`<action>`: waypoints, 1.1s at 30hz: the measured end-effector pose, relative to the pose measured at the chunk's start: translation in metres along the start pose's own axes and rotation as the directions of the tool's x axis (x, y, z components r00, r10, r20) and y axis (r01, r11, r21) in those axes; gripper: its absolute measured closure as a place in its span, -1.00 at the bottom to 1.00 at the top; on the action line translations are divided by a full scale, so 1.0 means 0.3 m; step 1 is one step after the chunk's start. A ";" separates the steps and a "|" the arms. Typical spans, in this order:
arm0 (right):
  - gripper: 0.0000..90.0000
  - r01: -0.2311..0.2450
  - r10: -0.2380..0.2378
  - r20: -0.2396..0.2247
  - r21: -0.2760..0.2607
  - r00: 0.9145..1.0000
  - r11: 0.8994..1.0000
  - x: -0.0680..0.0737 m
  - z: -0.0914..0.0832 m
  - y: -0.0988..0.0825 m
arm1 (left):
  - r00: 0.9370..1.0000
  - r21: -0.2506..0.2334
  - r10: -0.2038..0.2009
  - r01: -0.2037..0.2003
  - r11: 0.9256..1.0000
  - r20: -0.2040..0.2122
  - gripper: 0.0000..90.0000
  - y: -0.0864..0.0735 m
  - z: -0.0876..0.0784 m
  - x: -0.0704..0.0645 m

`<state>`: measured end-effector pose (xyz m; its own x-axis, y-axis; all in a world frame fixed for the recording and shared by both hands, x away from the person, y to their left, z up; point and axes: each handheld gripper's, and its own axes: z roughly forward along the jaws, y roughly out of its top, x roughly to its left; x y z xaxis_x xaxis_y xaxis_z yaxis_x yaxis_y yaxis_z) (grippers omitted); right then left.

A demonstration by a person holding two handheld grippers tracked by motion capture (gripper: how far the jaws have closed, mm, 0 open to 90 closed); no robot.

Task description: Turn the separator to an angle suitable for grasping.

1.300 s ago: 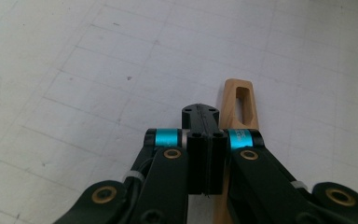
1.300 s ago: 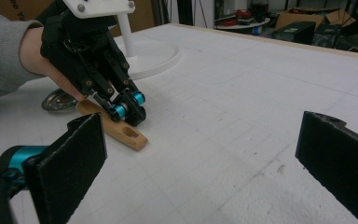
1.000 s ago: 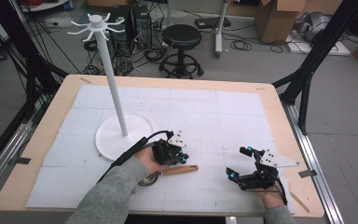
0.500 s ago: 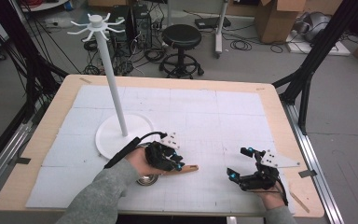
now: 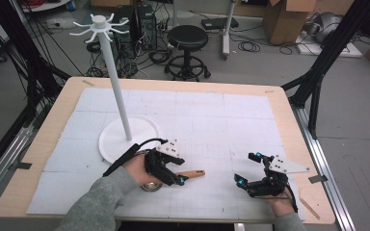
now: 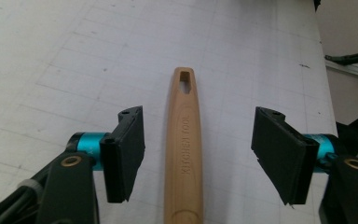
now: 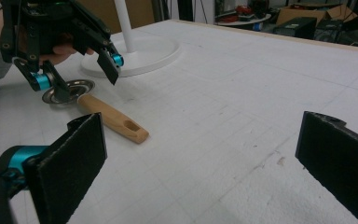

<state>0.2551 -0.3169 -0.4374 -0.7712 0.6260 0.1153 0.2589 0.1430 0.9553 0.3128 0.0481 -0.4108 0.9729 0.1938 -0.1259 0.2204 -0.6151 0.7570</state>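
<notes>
A kitchen tool lies flat on the white mat: its wooden handle points right and its round metal head sits under the person's left hand. In the left gripper view the handle, with a hanging slot at its far end, runs between the jaws without touching either pad. My left gripper is open astride it, its jaws having just been opening. My right gripper stands open and empty near the front right of the mat, well clear of the handle.
A white stand with a tall pole, hook arms at its top and a round base rises just behind the left hand. The wooden table carries the gridded white mat. A stool, boxes and cables lie on the floor beyond.
The left gripper's jaws have gone from shut on the wooden handle to wide apart, and the hand has drawn back slightly. The handle lies on the mat. The right gripper has kept still.
</notes>
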 end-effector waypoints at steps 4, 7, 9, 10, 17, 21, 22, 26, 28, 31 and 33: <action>-0.98 -0.001 0.001 0.006 -0.005 1.000 1.000 -0.005 -0.005 -0.001 | 1.000 -0.016 -0.006 0.006 1.000 0.001 -0.51 -0.011 -0.017 0.007; -0.98 -0.008 0.008 0.007 -0.007 1.000 1.000 -0.007 -0.005 -0.002 | 1.000 -0.010 -0.002 0.002 1.000 0.002 -0.76 -0.021 -0.028 0.006; -0.98 -0.011 0.011 0.003 -0.008 1.000 1.000 -0.009 -0.002 -0.002 | 1.000 -0.009 0.011 -0.011 1.000 -0.006 -0.78 -0.023 -0.038 0.004; -0.98 -0.015 0.015 0.002 -0.006 1.000 1.000 -0.010 0.000 -0.003 | 1.000 -0.018 0.003 -0.003 1.000 -0.003 -0.78 -0.022 -0.043 0.002; -0.98 -0.020 0.020 -0.002 0.001 1.000 1.000 -0.020 0.002 -0.007 | 1.000 -0.024 -0.001 0.000 1.000 -0.015 -0.65 -0.024 -0.069 0.009; -0.98 -0.021 0.021 -0.003 0.016 1.000 1.000 -0.019 0.002 -0.009 | 1.000 0.003 -0.007 0.007 1.000 0.005 -0.59 -0.026 -0.081 0.018; -0.98 -0.019 0.019 -0.003 0.014 1.000 1.000 -0.017 0.002 -0.008 | 1.000 0.010 -0.007 0.007 1.000 0.004 -0.57 -0.026 -0.085 0.017; -0.98 -0.014 0.014 -0.006 0.014 1.000 1.000 -0.012 0.000 -0.006 | 1.000 0.026 -0.003 0.003 1.000 0.012 -0.54 -0.023 -0.096 0.017; -0.97 -0.017 0.018 -0.008 0.015 1.000 1.000 -0.014 -0.001 -0.007 | 1.000 0.037 -0.002 0.001 0.999 0.014 -0.52 -0.022 -0.101 0.021; -0.97 -0.017 0.017 -0.006 0.017 1.000 1.000 -0.017 0.000 -0.008 | 1.000 0.056 -0.004 0.003 0.998 0.010 -0.48 -0.020 -0.106 0.027; -0.97 -0.016 0.016 -0.009 0.017 1.000 1.000 -0.016 0.001 -0.008 | 1.000 0.079 0.001 -0.002 0.997 0.007 -0.46 -0.013 -0.106 0.030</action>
<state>0.2583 -0.3201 -0.4402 -0.7721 0.6213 0.1332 0.2810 0.1458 0.9486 0.3183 0.0765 -0.3945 0.9737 0.1876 -0.1296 0.2236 -0.6742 0.7039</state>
